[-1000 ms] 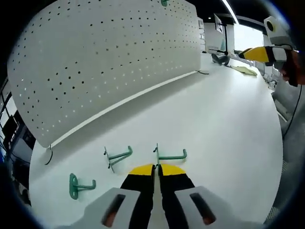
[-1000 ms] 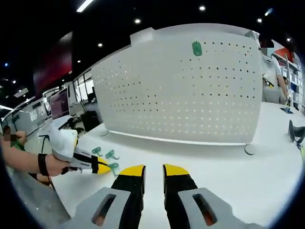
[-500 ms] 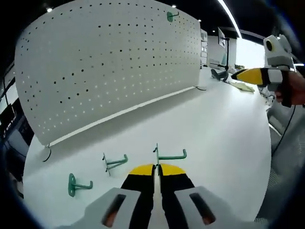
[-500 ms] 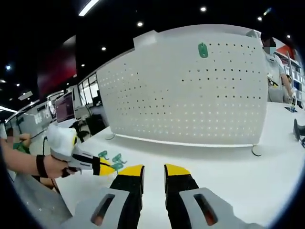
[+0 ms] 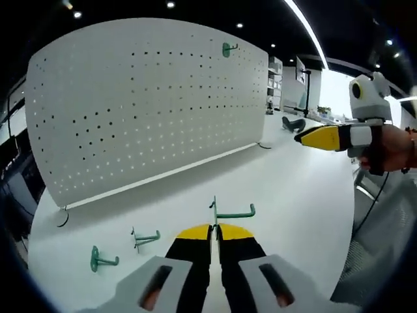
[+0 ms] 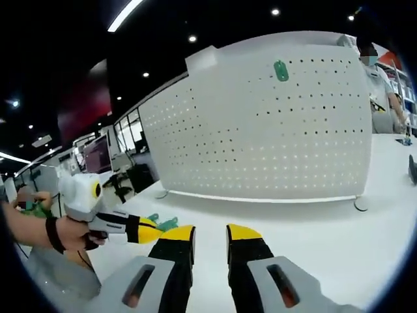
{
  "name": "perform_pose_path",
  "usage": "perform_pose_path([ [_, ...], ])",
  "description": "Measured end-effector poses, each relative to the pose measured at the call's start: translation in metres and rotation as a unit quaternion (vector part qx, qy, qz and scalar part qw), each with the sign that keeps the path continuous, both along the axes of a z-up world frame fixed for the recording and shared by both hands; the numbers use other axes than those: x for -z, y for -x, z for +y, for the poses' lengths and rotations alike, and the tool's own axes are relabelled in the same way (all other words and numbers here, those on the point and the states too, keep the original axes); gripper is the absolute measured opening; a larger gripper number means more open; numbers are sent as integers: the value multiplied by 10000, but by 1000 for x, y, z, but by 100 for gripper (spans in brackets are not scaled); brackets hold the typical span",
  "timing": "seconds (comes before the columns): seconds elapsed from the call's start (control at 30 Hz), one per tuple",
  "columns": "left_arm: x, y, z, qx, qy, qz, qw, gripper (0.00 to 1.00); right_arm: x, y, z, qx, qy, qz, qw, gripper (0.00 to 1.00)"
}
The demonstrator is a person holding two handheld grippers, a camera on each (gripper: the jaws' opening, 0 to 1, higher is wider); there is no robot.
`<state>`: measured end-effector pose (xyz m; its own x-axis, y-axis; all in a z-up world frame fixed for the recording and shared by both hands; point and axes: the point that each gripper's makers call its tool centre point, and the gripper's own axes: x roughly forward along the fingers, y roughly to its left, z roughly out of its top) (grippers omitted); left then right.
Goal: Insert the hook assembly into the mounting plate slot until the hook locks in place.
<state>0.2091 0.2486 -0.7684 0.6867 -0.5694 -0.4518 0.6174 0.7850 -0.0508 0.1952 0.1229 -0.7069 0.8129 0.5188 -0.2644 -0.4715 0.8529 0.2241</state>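
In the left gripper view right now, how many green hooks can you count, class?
4. One hook is clamped in the left tool; two hooks lie on the table, the nearer and the farther left; one hangs high on the pegboard. Others may be hidden.

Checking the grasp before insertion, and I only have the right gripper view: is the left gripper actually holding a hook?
Observer: Yes. In the left gripper view the left gripper is shut on a green held hook, which sticks out just past its yellow tips.
Operator: Any spare hooks on the table?
Observer: Two. On the white table, to the left of the jaws, lie a near spare hook and a far spare hook, apart from each other.
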Motion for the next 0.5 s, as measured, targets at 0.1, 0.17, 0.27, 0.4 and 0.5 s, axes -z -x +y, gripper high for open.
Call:
perform_pose_path([
  [0.1, -10, 5, -4, 15, 86, -103, 9999, 4, -3, 3, 2, -66, -108, -3, 9999, 19],
  [0.17, -15, 7, -5, -45, 82, -250, 9996, 3, -5, 5, 3, -108, -134, -14, 9999, 19],
  [0.27, -23, 12, -7, -99, 246, -264, 9993, 3, -6, 7, 3, -123, -203, 0, 9997, 19],
  [0.4, -32, 19, -11, -58, 273, -381, 9989, 3, -9, 12, 8, -199, -325, 2, 9993, 19],
  [0.5, -44, 25, -15, -30, 403, -487, 9980, 3, -11, 18, 13, -317, -432, -12, 9986, 19],
])
